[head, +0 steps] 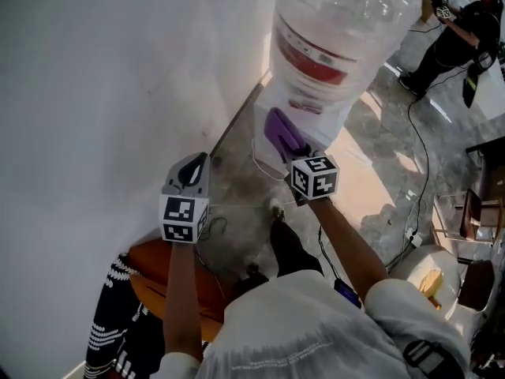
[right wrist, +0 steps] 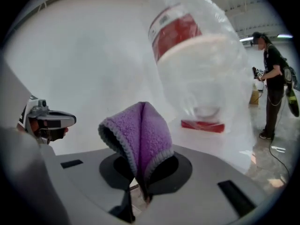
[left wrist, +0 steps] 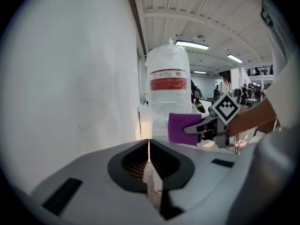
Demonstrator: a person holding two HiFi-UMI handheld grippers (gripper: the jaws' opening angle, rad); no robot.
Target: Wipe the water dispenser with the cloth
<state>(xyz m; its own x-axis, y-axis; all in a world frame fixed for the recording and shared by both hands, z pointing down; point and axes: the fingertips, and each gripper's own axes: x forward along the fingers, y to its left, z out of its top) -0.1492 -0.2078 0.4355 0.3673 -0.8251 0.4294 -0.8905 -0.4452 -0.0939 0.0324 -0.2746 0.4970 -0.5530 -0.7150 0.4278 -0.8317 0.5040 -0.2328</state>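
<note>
Cloth (right wrist: 140, 135) in right gripper (right wrist: 138, 191), at dispenser (head: 323, 121) edge

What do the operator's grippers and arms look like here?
Both are handheld units with a smooth light-grey shell around a dark teardrop recess where the tongs sit. The left gripper and the right gripper each carry a white cube printed with black square markers. The person wears a white short-sleeved top, and the forearms are bare.
</note>
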